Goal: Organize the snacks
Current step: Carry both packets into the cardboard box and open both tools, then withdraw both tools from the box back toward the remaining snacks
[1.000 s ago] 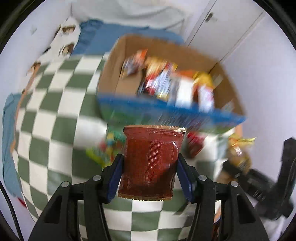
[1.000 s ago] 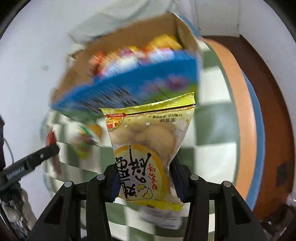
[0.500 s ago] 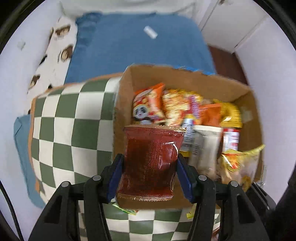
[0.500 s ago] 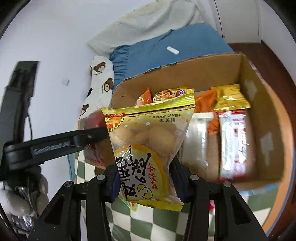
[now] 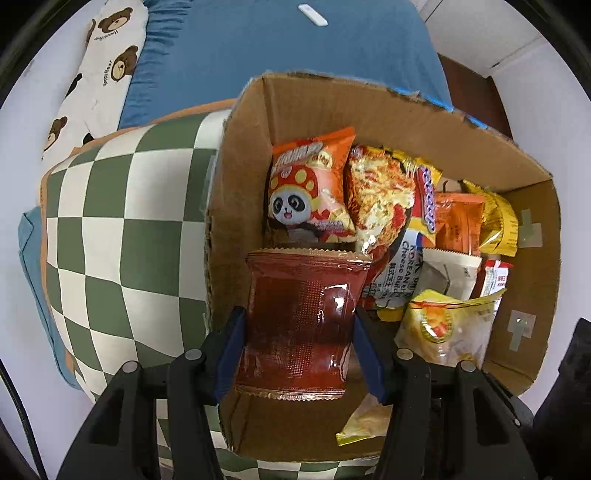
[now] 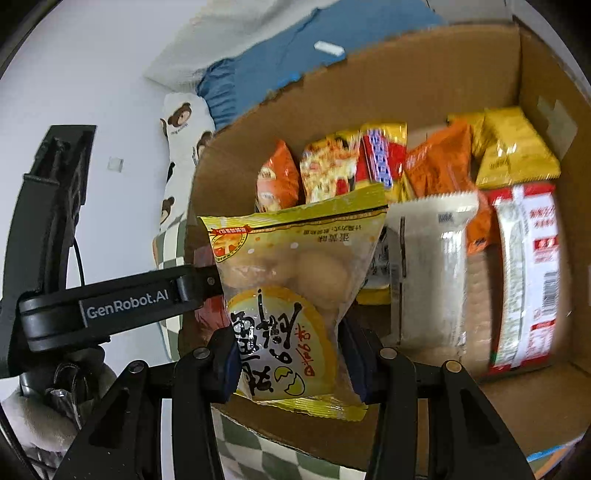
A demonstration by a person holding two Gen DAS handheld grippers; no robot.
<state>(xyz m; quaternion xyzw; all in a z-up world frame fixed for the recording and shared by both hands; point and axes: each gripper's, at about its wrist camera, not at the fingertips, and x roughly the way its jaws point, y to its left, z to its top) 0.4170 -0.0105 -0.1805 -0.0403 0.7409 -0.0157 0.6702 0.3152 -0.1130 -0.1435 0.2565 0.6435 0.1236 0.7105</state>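
Observation:
My left gripper point(image 5: 298, 314) is shut on a dark red snack packet point(image 5: 303, 288), held upright over the near left part of an open cardboard box point(image 5: 332, 107). My right gripper point(image 6: 287, 332) has a yellow egg-cake bag point(image 6: 295, 266) between its blue pads, which still touch it while the jaws are opening. That bag point(image 5: 447, 325) hangs inside the box to the right of the red packet. The box point(image 6: 424, 74) holds several snack bags, among them an orange panda bag point(image 5: 310, 192) and a noodle pack point(image 5: 384, 195). One of the left gripper's fingers point(image 6: 122, 302) shows at the box's left wall.
The box stands on a green-and-white checked cloth point(image 5: 122, 229). Behind it lie blue bedding point(image 5: 277, 48) with a small white object point(image 5: 313, 14) and a bear-print pillow point(image 5: 99, 74). A loose yellow wrapper point(image 5: 362, 424) lies on the bare box floor near the front.
Both grippers have come from in front of the box to above its open top and tipped downward. Each still carries its packet, now lower and inside the box's rim.

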